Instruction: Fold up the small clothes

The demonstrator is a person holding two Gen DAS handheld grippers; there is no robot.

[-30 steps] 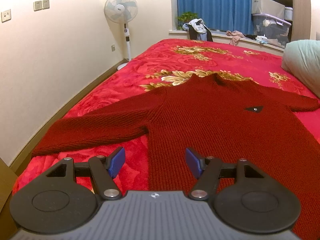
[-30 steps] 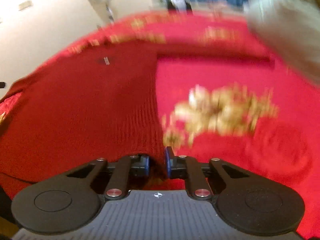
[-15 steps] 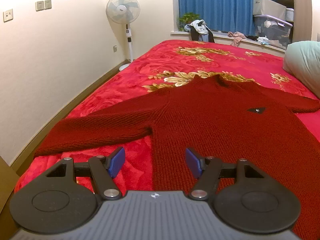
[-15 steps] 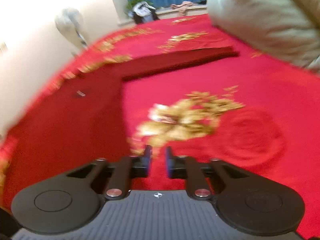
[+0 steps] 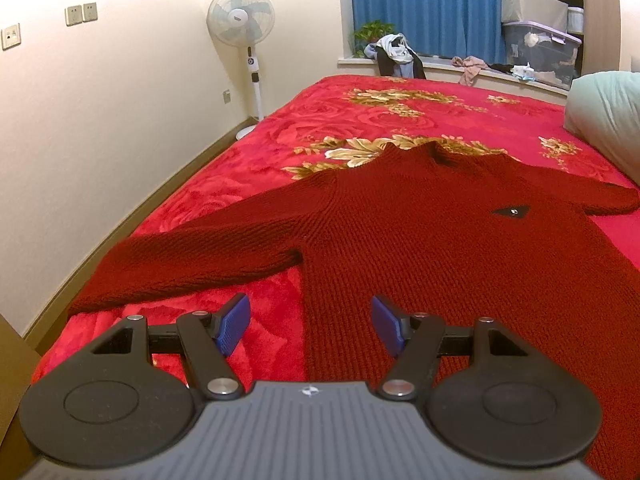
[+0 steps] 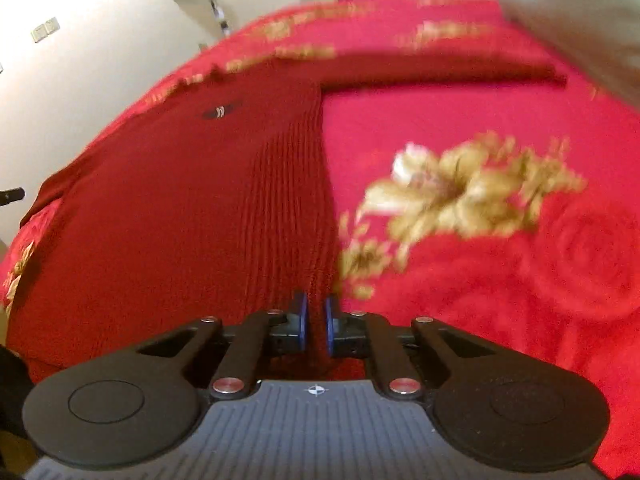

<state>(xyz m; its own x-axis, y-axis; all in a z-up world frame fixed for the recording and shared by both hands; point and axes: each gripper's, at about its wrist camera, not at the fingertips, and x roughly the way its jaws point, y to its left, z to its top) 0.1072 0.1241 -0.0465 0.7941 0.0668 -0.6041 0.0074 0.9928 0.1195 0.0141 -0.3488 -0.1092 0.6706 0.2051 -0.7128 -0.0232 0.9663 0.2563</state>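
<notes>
- Lying flat and face-up on a red bedspread (image 5: 400,120), a dark red knit sweater (image 5: 440,240) is spread with both sleeves out to the sides.
- Its long axis runs from the hem, nearest both cameras, up to the collar (image 5: 436,150), which points toward the far window; the sleeves lie roughly crosswise to the body.
- The knit is chunky and ribbed, with vertical ridges along the body and diagonal seams at the shoulders; a small dark triangular patch (image 5: 512,211) sits on the chest.
- The bedspread is plush, printed with gold flowers (image 6: 460,188) and tone-on-tone roses.
- The left gripper (image 5: 310,322) hovers low near the hem with its blue ridged pads wide apart, holding nothing; the sweater's side edge below the sleeve (image 5: 192,264) falls in the gap between them.
- The right gripper (image 6: 314,326) has its pads nearly together, with a narrow fold of the sweater's opposite side edge between them; this view is motion-blurred, so how firm the grip is cannot be told.
- On the far ledge, a clear lidded storage bin (image 5: 540,50) holds items too indistinct to name, with a pale box (image 5: 534,4) resting on its lid.
- A pile of clothes (image 5: 394,54) sits on the same ledge before a blue curtain (image 5: 424,4).
- A white pedestal fan (image 5: 241,20) stands by the cream wall, and a pale green pillow (image 5: 608,116) rests on the right of the bed.
</notes>
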